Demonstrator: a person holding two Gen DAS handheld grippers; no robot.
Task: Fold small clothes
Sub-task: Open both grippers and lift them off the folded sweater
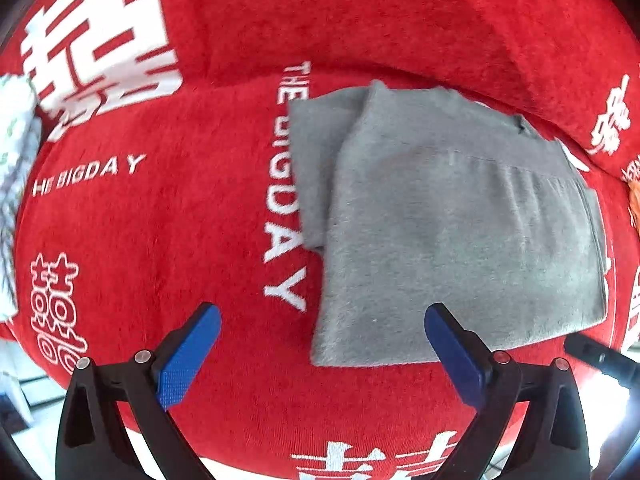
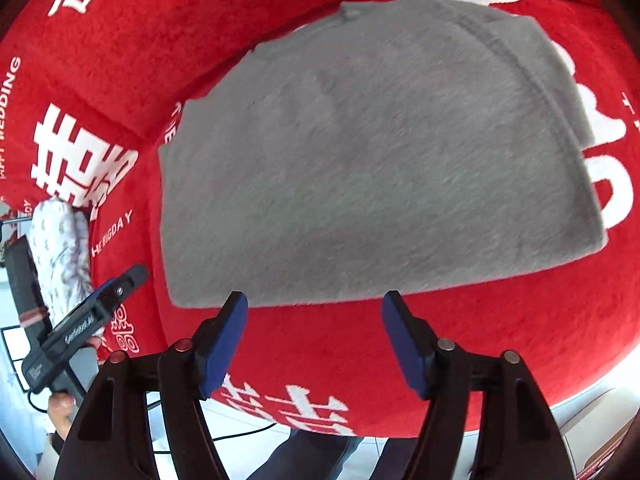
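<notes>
A grey fuzzy garment [image 1: 452, 232] lies folded flat on the red cloth-covered seat [image 1: 180, 220], with a lower layer sticking out at its far left. My left gripper [image 1: 322, 320] is open and empty, hovering just before the garment's near left corner. In the right wrist view the same garment [image 2: 360, 160] fills the middle. My right gripper [image 2: 314, 308] is open and empty, just before the garment's near edge. The left gripper's body [image 2: 92, 316] shows at the left of the right wrist view.
The red cover carries white lettering and characters and rises into a backrest [image 1: 400, 12] behind the garment. A white patterned rolled cloth [image 2: 60, 248] lies at the left end of the seat. The seat's front edge drops to a pale floor [image 2: 240, 436].
</notes>
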